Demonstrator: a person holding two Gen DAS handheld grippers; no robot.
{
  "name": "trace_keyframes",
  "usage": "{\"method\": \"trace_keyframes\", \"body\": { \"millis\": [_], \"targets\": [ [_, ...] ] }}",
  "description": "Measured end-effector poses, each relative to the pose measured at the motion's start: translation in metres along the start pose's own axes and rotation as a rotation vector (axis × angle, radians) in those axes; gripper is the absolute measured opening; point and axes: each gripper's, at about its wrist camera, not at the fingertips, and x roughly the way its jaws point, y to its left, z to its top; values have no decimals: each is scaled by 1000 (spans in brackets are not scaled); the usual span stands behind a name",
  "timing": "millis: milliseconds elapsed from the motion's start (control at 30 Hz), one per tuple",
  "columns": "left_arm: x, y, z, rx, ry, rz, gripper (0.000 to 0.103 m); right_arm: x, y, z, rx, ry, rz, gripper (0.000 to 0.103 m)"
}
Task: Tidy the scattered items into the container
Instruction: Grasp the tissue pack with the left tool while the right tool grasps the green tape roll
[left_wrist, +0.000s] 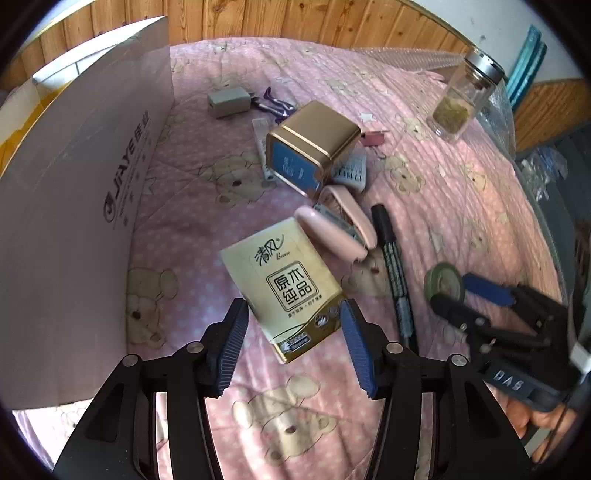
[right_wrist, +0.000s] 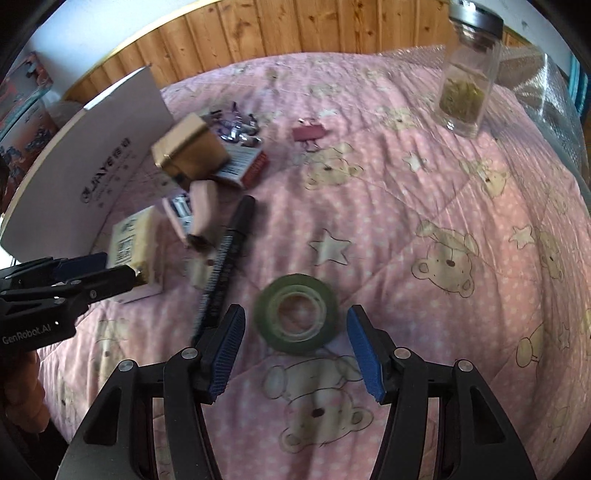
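A yellow tissue pack (left_wrist: 286, 284) lies on the pink bear quilt, its near end between the open jaws of my left gripper (left_wrist: 293, 345); whether the pads touch it I cannot tell. It also shows in the right wrist view (right_wrist: 133, 251). A green tape roll (right_wrist: 297, 314) lies just ahead of my open right gripper (right_wrist: 295, 352), partly between its fingertips. Behind lie a pink stapler (left_wrist: 334, 225), a black marker (left_wrist: 393, 266), a gold tin (left_wrist: 312, 144) and a grey charger (left_wrist: 229, 101). A white cardboard box (left_wrist: 74, 206) stands at the left.
A glass jar with a metal lid (right_wrist: 469, 70) stands at the far right. A pink binder clip (right_wrist: 308, 133), purple items (left_wrist: 275, 103) and a small printed box (right_wrist: 243, 162) lie near the tin. Wooden panelling backs the bed. Bubble wrap lies along the right edge.
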Motion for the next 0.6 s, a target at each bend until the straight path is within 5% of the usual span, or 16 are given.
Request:
{"method": "trace_keyframes", "body": {
  "millis": [333, 600],
  "targets": [
    [16, 2, 18, -66, -10, -7, 64, 11, 12, -3, -133, -21, -74, 60],
    [24, -8, 19, -1, -30, 42, 65, 13, 12, -4, -171, -30, -78, 49]
  ]
}}
